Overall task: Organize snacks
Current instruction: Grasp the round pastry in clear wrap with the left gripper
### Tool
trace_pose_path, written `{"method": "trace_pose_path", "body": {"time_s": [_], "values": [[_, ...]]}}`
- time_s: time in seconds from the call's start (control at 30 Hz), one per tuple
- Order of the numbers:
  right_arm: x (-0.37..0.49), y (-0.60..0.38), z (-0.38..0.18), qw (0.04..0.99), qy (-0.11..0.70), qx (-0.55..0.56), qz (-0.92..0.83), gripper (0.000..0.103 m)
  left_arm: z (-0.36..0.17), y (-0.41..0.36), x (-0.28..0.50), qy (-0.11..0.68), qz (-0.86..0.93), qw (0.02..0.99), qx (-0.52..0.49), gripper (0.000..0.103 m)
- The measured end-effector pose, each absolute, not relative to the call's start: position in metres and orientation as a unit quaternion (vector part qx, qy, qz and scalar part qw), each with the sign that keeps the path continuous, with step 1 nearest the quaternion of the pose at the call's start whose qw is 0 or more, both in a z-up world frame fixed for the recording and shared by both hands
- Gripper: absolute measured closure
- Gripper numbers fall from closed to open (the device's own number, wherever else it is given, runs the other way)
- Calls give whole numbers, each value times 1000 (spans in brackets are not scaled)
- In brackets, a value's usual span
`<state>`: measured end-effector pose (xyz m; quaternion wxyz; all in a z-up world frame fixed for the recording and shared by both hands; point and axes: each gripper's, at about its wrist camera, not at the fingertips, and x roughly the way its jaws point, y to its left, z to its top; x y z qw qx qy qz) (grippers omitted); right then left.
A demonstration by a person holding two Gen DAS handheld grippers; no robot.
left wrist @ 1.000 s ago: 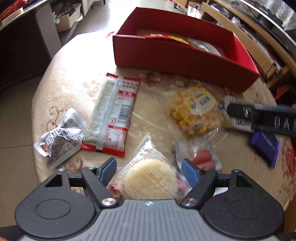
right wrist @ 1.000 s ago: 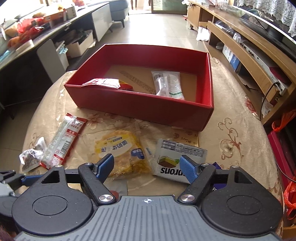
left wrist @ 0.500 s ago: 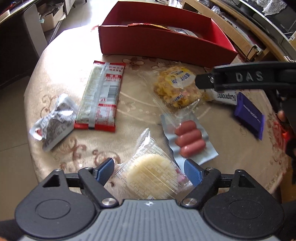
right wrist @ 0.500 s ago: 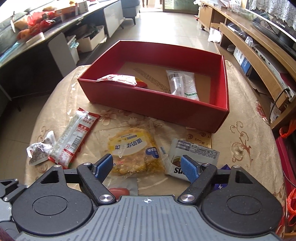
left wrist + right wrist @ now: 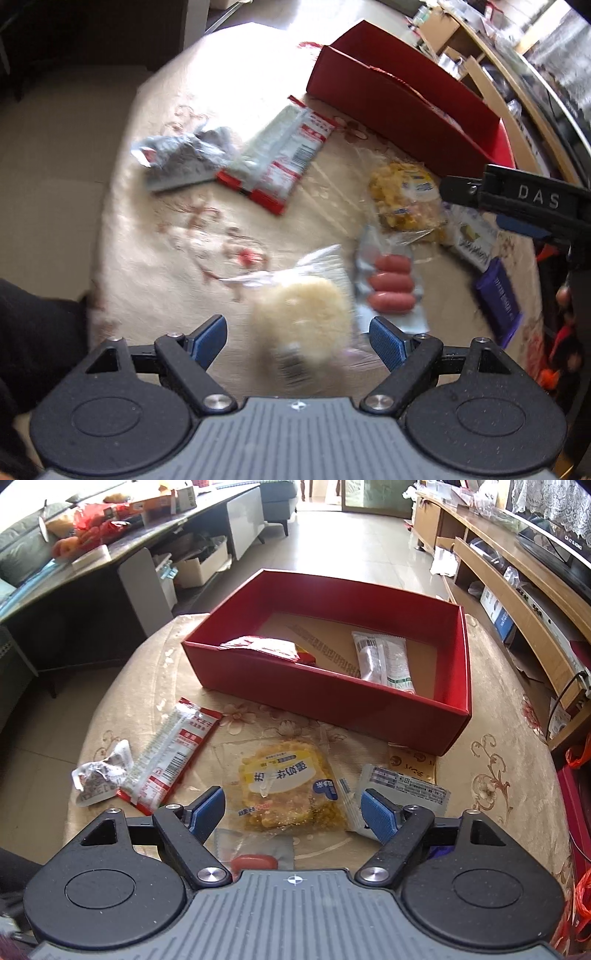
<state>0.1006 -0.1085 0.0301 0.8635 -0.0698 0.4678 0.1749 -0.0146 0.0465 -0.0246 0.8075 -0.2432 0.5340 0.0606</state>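
Red box (image 5: 332,698) on far side of round table (image 5: 498,775), two packets inside: red one (image 5: 266,648) at left, clear one (image 5: 384,662) right of middle. Left gripper (image 5: 297,334) low over pale round cake in clear wrapper (image 5: 303,306), jaws apart, cake blurred between them, not gripped. Sausage pack (image 5: 391,284) just right of cake. Right gripper (image 5: 293,808) above yellow snack bag (image 5: 288,786), jaws apart, holding nothing. Red-and-white packet (image 5: 173,753) and crumpled silver wrapper (image 5: 99,775) at left.

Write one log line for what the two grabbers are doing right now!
left gripper: open, over round cake pack | right gripper: open, over yellow snack bag | red box: two packets inside
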Motion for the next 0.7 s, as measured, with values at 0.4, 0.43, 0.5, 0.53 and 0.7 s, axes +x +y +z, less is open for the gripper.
{"method": "trace_pose_path", "body": {"time_s": [0.4, 0.43, 0.5, 0.53, 0.7], "values": [[111, -128, 35, 868, 467, -51, 161, 17, -50, 40, 2, 562, 79, 803, -179, 49], [114, -130, 34, 868, 470, -46, 156, 17, -50, 45, 1, 561, 84, 804, -178, 49], [119, -133, 30, 866, 476, -41, 148, 17, -50, 52, 2, 556, 90, 807, -175, 50], [121, -133, 27, 865, 479, -41, 145, 17, -50, 53, 3, 554, 88, 809, -175, 50], [133, -120, 18, 859, 484, -51, 157, 17, -46, 55, 12, 553, 51, 812, -179, 50]]}}
